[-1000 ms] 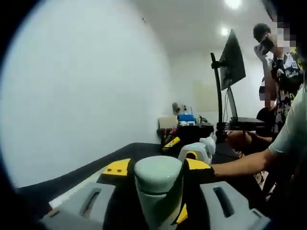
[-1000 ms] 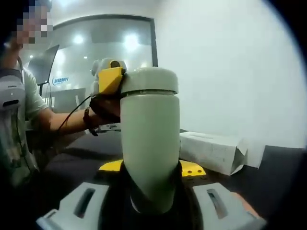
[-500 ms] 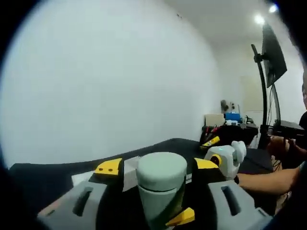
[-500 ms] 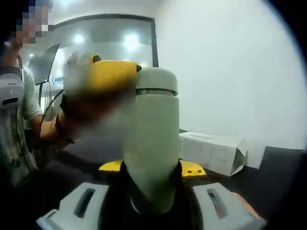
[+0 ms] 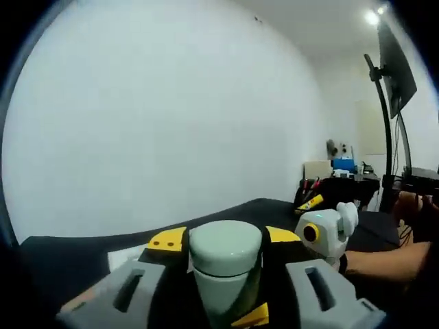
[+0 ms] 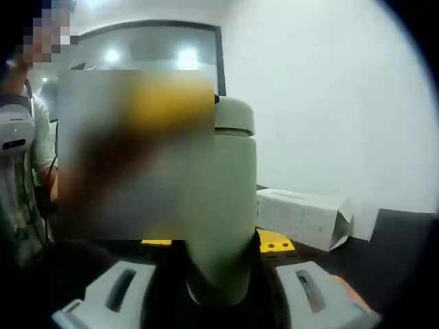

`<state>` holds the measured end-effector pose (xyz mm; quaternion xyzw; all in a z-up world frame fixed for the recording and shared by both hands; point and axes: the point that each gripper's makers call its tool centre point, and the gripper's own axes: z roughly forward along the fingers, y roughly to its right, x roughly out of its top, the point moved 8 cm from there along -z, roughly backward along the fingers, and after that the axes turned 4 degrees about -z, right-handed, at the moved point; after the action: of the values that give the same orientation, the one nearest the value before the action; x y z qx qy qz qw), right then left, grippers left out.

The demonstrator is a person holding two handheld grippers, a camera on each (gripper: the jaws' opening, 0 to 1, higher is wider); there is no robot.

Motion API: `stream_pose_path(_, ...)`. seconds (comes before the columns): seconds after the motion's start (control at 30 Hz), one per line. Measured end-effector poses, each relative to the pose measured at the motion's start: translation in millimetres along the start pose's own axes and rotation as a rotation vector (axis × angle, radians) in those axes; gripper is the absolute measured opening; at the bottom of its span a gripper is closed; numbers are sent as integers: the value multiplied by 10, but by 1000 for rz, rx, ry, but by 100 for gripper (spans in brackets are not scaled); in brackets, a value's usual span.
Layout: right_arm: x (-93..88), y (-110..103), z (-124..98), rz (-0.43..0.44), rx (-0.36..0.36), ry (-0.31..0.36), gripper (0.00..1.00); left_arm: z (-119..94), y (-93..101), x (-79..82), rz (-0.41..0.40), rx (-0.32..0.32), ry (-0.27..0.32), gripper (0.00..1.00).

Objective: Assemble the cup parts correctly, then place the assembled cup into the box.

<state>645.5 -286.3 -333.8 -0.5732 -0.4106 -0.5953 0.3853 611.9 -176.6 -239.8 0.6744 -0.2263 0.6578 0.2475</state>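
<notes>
Right claw [image 6: 219, 274] is clamped on the pale green cup [image 6: 230, 199], holding it upright by its lower body, lid end up. In the right gripper view a big blurry yellow-and-dark shape, the left claw [image 6: 147, 137], sits right up against the cup's left side near the lid, too smeared to make out details.

From the left gripper view, the left claw [image 5: 223, 301] has its jaws on either side of the cup's lid [image 5: 225, 250]; they look pressed against it, so I'd call it gripping the lid. The right claw [image 5: 328, 229] pokes in from the right with a forearm [image 5: 384, 250] behind it.

The white box [image 6: 305, 216] lies on the black table [image 6: 391, 247], off to the right behind the cup, well apart from it.
</notes>
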Motion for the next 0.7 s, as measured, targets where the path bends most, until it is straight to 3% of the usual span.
stream_pose_path(0.1,2,-1,4,3,-4,1,40,87,-153,7,-37,-93,-4,38)
stream_pose_path(0.27,2,-10,-1,2,-1,1,40,123,-232,26,31,-297,-17,38)
stream_pose_path(0.5,4,-17,2,2,-5,4,40,205,-383,45,-12,-524,-39,38)
stream_pose_path(0.7,7,1,8,4,-9,5,40,243,-445,54,-36,-606,-55,38)
